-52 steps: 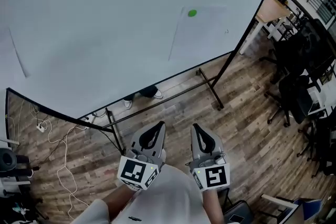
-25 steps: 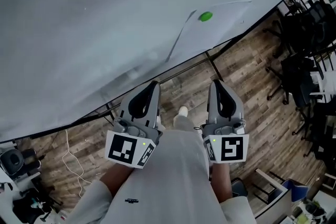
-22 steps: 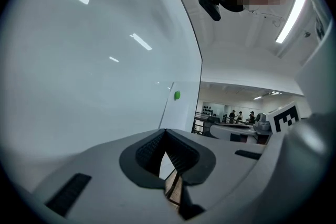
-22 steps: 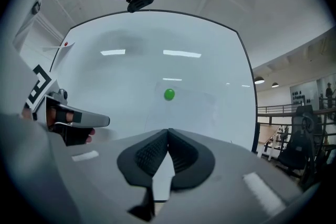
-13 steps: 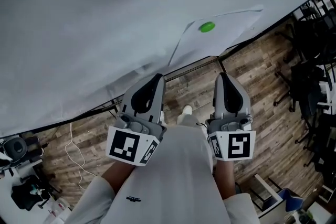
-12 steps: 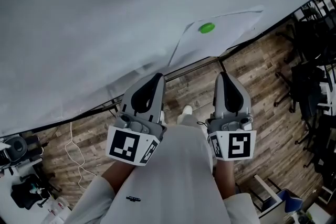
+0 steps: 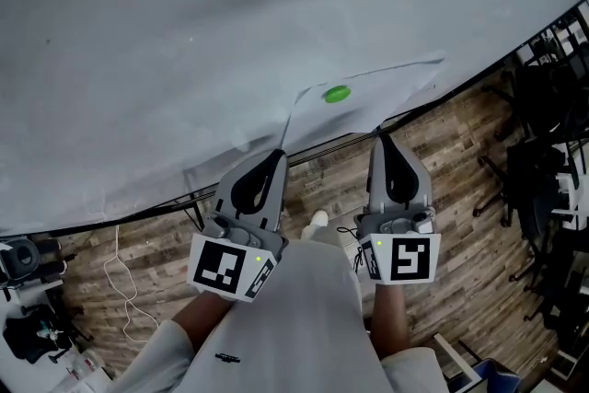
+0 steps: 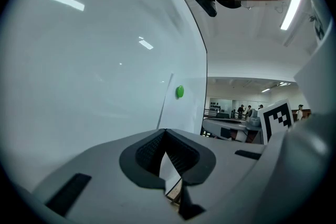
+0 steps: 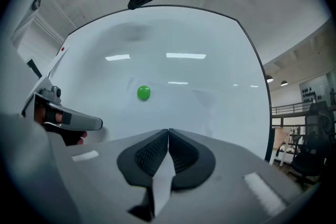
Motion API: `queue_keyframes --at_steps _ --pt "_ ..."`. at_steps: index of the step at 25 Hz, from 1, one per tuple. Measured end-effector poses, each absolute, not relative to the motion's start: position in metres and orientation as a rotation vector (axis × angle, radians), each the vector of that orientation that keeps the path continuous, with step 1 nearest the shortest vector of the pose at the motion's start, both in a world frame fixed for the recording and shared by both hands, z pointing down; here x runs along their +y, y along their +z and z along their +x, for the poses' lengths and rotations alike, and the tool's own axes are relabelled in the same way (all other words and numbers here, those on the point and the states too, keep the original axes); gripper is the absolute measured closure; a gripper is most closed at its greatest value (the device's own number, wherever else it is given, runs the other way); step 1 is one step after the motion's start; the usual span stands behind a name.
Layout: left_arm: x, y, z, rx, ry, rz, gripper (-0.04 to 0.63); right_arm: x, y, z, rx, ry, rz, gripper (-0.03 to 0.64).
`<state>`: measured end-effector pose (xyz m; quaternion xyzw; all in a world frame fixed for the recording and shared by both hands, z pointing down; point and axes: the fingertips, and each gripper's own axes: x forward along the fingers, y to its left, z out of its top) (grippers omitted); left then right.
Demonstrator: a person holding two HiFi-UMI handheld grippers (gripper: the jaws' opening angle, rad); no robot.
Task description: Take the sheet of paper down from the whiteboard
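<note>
White, glossy whiteboard [image 7: 184, 32] fills the far side, w/ loose cables [image 7: 115, 267] on the wood floor [image 7: 442, 198] at near left. Left gripper [image 7: 274, 159] is held low in front of the body, nose toward the board; its jaws are pressed together w/ nothing between them, ribbed pads meeting edge to edge in the left gripper view. Prob. closed simply because nothing needs gripping yet, this reads as the approach, not the grab. Just right of and beyond it hangs the sheet [image 7: 377, 97], at the board's right end and low down, near the frame edge. It's blank, white, almost the same tone as the board, so hard to pick out; its left edge shows as a thin dark line, maybe standing a little off the surface. One green magnet [image 7: 337, 93] near the top left corner pins it, which is why it stays up. Right gripper [image 7: 380, 143] sits level beside the left one, apart from it, nose below the sheet's lower edge; jaws likewise fully closed and empty. Either tool must open before taking magnet or paper. Dark office chairs [image 7: 543, 152] stand far right.
</note>
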<state>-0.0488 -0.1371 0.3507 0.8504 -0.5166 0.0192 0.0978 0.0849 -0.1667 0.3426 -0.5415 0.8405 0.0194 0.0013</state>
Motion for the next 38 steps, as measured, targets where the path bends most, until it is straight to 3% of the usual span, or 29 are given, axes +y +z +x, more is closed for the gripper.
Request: queue_keyframes --at_steps 6,11,16,28,33,38 --pt "-0.144 0.352 -0.04 -1.582 0.101 2.515 0.583 -0.187 0.337 0.104 2.633 0.079 -1.693 0.601" --pt "-0.151 0.354 -0.036 -1.611 0.138 2.516 0.506 -0.195 0.342 0.106 2.65 0.052 -1.665 0.601" --pt "-0.16 0.355 -0.031 -1.635 0.172 2.493 0.485 -0.197 0.348 0.104 2.673 0.027 -1.62 0.601" --pt "-0.171 0.36 -0.018 -1.673 0.223 2.472 0.49 -0.204 0.351 0.096 2.71 0.006 -1.526 0.601" --pt "-0.175 0.355 -0.024 -1.731 0.187 2.445 0.583 -0.2 0.351 0.095 2.705 -0.001 -1.525 0.601" --pt "-0.174 0.354 -0.022 -1.716 0.172 2.454 0.588 -0.199 0.347 0.097 2.71 0.012 -1.525 0.601"
